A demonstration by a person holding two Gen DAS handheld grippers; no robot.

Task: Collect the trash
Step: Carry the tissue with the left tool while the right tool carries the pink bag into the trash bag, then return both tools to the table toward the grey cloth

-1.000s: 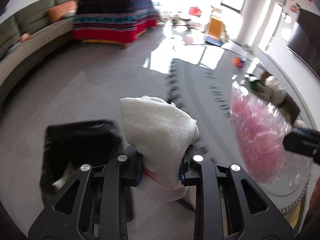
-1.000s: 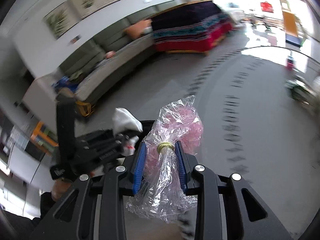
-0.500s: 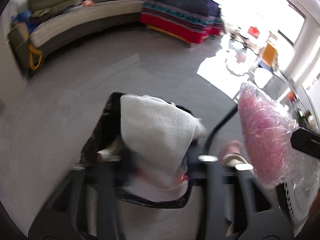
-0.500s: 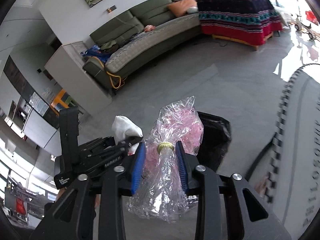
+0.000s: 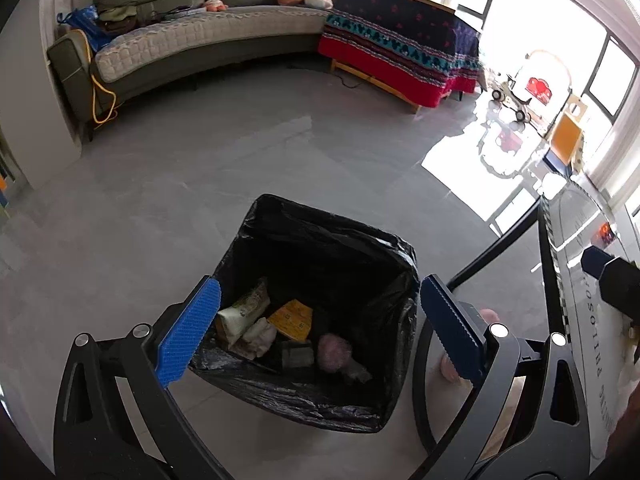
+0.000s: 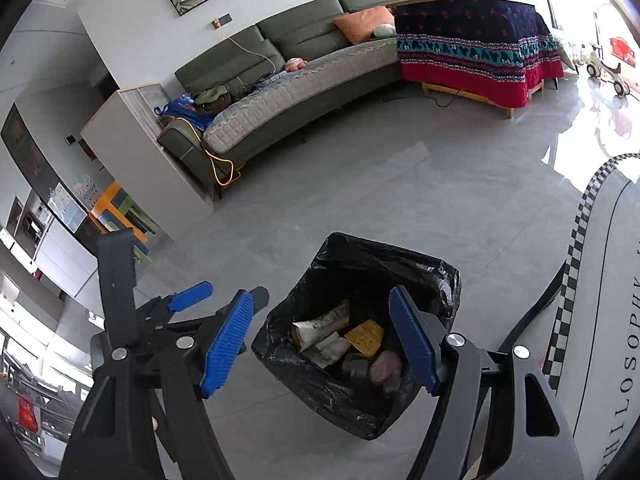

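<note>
A bin lined with a black bag (image 5: pixel 320 224) stands on the grey floor, also in the right wrist view (image 6: pixel 400 252). Inside lie a pink plastic bundle (image 5: pixel 334 352) (image 6: pixel 386 364), a white cloth wad (image 5: pixel 260 334), a yellow packet (image 5: pixel 291 318) (image 6: pixel 365 337) and a pale wrapper (image 6: pixel 320 322). My left gripper (image 5: pixel 320 328) is open and empty above the bin; it also shows in the right wrist view (image 6: pixel 216 300). My right gripper (image 6: pixel 322 340) is open and empty above the bin.
A green sofa (image 6: pixel 288 64) runs along the far wall. A table with a red and navy patterned cloth (image 5: pixel 404 52) stands beyond. A round white table (image 6: pixel 612 280) with a checkered rim and black legs (image 5: pixel 496 248) is on the right.
Both grippers opened over the bin. The white cloth dropped from the left and the pink plastic bag from the right; both now lie inside the bin.
</note>
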